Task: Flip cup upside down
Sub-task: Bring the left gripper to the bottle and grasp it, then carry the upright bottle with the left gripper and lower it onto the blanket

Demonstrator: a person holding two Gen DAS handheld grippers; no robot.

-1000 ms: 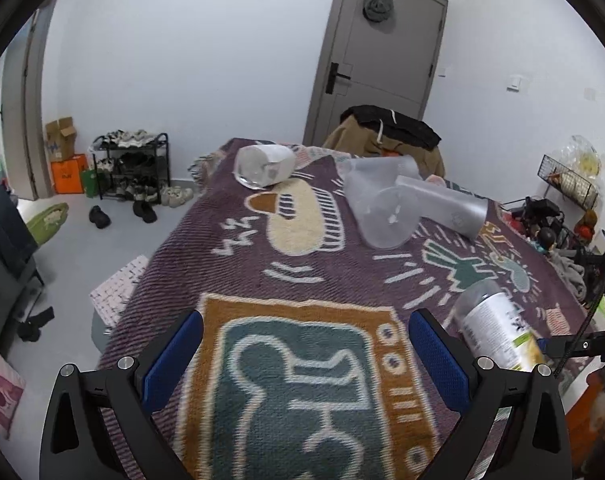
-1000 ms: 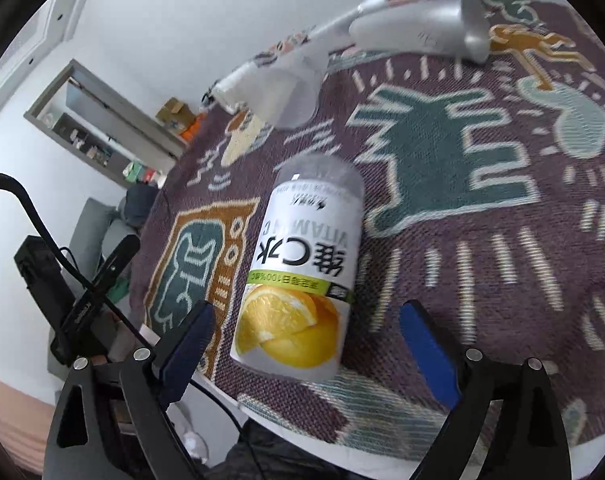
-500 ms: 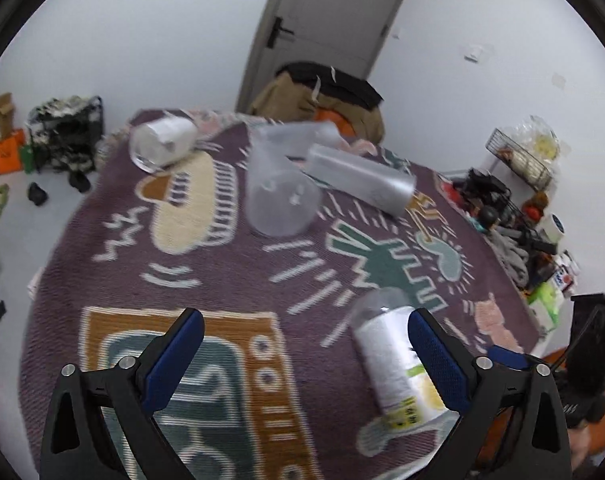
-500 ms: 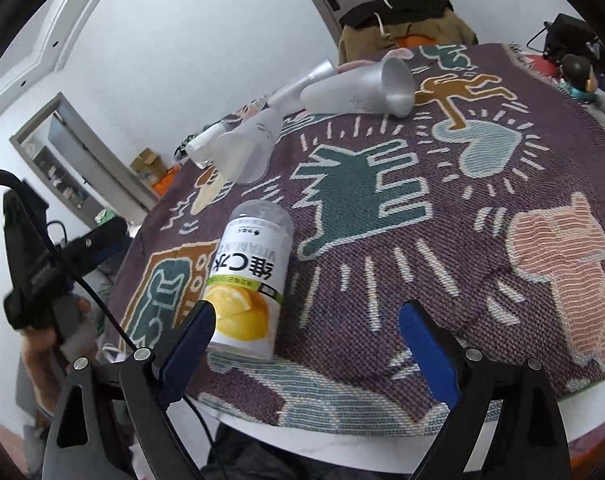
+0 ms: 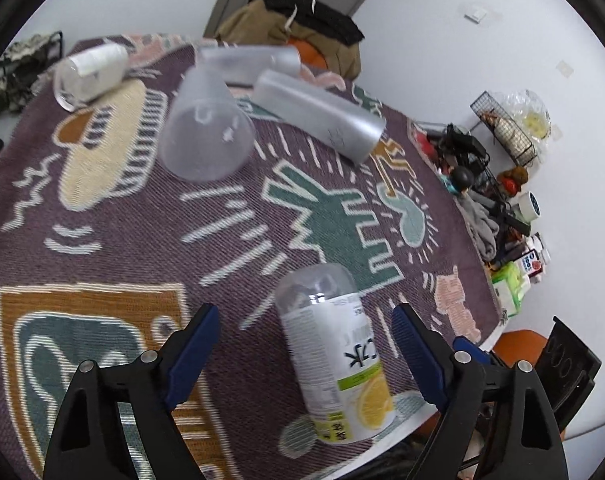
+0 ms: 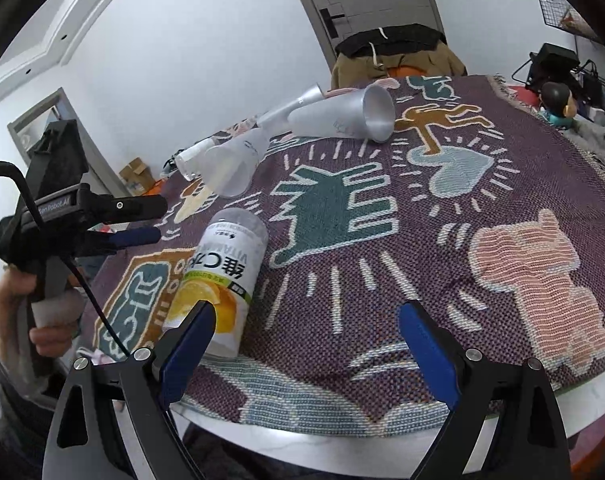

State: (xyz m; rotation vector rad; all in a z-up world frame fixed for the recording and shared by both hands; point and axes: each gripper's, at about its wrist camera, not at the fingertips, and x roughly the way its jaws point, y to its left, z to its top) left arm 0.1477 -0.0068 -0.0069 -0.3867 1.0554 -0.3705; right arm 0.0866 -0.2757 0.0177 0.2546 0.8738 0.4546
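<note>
A clear cup with a white and yellow lemon label (image 5: 334, 356) lies on its side near the table's front edge, its clear base pointing away; it also shows in the right wrist view (image 6: 222, 276). My left gripper (image 5: 304, 320) is open and empty, its blue pads on either side of this cup's far end, not touching. My right gripper (image 6: 306, 320) is open and empty at the front edge, to the right of the cup. The left gripper also shows in the right wrist view (image 6: 138, 220), held in a hand.
A frosted cup (image 5: 206, 136), a silver tumbler (image 5: 322, 116), another frosted cup (image 5: 246, 60) and a white labelled cup (image 5: 90, 72) lie on the patterned cloth (image 5: 102, 216) further back. Clutter (image 5: 498, 196) sits on the floor at the right. A chair with clothes (image 6: 394, 52) stands behind.
My left gripper has swung right and come down over the lemon-labelled cup. My right gripper has pulled back and to the right, so the cup is now at its left finger.
</note>
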